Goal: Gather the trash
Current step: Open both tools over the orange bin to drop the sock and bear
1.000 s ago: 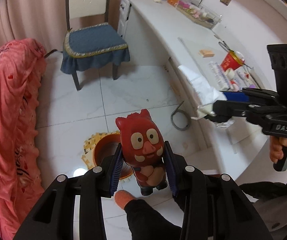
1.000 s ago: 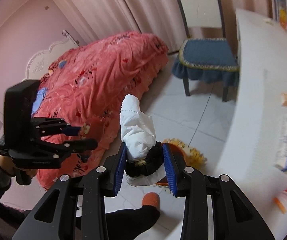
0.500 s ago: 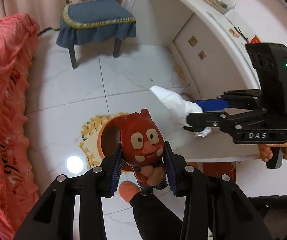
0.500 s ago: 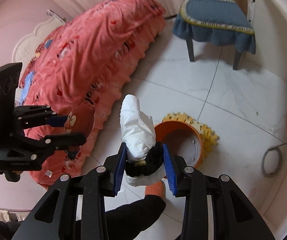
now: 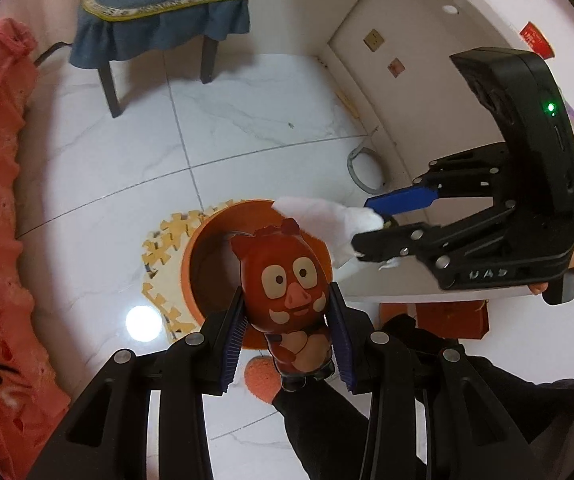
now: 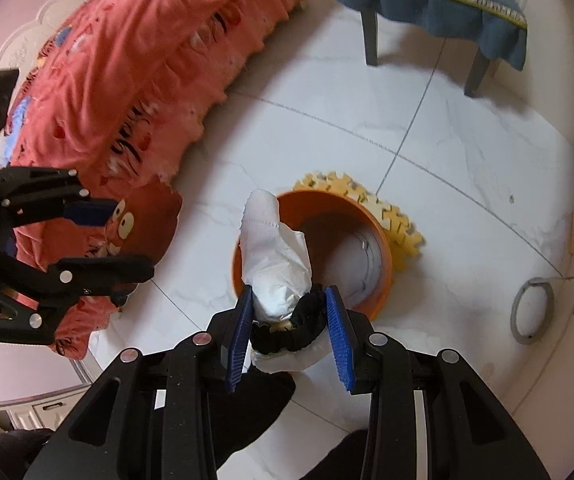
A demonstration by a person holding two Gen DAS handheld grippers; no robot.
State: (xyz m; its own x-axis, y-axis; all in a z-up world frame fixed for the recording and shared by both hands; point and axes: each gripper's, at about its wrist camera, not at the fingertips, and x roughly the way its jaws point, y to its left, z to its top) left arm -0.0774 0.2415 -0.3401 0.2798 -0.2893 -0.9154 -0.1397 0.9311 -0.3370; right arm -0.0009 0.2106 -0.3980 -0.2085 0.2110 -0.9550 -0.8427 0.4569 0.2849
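Steeply downward, left claw (image 5: 287,334) grips a red pig toy (image 5: 287,292), right claw (image 6: 289,330) clamps wadded tissue (image 6: 277,264), above the orange bin (image 6: 367,236).

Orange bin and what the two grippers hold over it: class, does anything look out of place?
Yes. The left gripper clamps an intact red pig figurine above the orange bin, odd beside the right gripper's crumpled white tissue bundle.

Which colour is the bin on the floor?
The bin is orange, clearest in the right wrist view.
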